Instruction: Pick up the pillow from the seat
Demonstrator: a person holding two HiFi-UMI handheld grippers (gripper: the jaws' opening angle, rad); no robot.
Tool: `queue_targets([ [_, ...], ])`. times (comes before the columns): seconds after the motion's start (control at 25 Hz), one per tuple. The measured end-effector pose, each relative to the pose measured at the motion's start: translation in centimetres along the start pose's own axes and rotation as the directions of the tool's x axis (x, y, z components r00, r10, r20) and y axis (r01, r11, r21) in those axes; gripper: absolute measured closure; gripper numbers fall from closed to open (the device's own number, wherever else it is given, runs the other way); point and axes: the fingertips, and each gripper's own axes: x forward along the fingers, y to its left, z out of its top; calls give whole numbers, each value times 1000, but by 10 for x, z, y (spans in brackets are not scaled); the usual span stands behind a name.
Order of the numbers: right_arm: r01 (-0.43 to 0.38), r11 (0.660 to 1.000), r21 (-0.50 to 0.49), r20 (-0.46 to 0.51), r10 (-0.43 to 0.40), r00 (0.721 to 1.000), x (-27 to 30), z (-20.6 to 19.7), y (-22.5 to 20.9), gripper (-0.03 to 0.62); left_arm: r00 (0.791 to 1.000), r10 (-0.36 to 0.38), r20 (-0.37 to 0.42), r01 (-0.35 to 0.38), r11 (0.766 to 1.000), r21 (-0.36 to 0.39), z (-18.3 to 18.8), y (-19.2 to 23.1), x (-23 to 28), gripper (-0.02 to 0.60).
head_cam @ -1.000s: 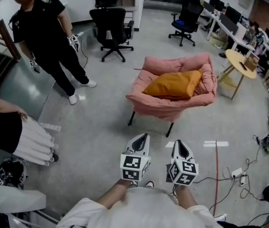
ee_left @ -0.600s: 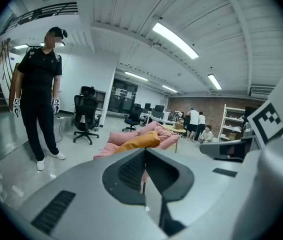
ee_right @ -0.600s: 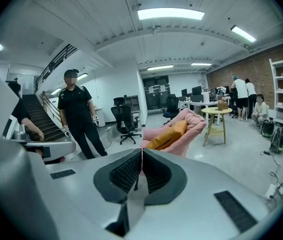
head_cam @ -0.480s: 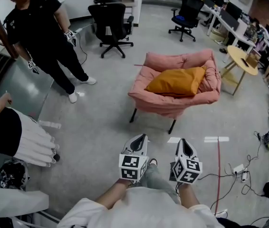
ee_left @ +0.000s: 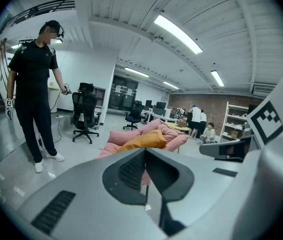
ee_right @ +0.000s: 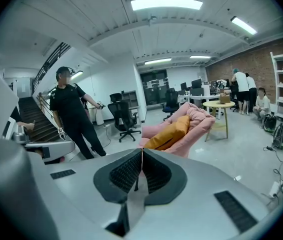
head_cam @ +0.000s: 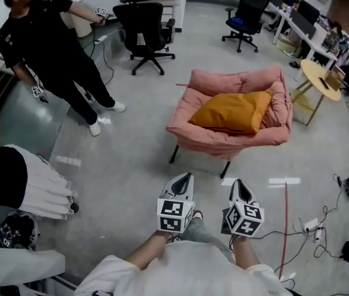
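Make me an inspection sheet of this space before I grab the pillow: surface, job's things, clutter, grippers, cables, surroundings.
Surface: grey floor, with a red line at the right.
Job's things: orange pillow lies on the pink chair, untouched.
Clutter: nothing seen on the chair besides the pillow.
Grippers: left gripper and right gripper are both shut and empty, short of the chair.
Cables: cables and a power strip lie on the floor at the right.
Surroundings: person in black, office chair, round table.
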Motion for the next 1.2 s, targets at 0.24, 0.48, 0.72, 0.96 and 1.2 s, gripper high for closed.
queue_targets([
  [0.24, -21, 1000, 4, -23, 21, 1000, 42, 24, -20, 565, 1000, 15, -1, -15, 1000, -1, 21, 5, 43, 572],
  [0.48, -39, 999, 27, -39, 40, 998, 74, 41, -50, 565, 1000, 28, -11, -28, 1000, 2, 35, -4, 84, 572],
  [0.72, -40, 998, 52, -56, 43, 998, 97, 51, -85, 565, 999, 35, -19, -35, 999, 10, 44, -16, 120, 572],
  [0.96, -55, 997, 62, -61, 59, 996, 116, 60, -104, 565, 999, 36, -26, -35, 999, 18, 50, -27, 148, 572],
  [1.2, -60, 995, 78, -67, 65, 996, 130, 63, -123, 564, 999, 31, -39, -31, 999, 21, 50, -35, 170, 572],
])
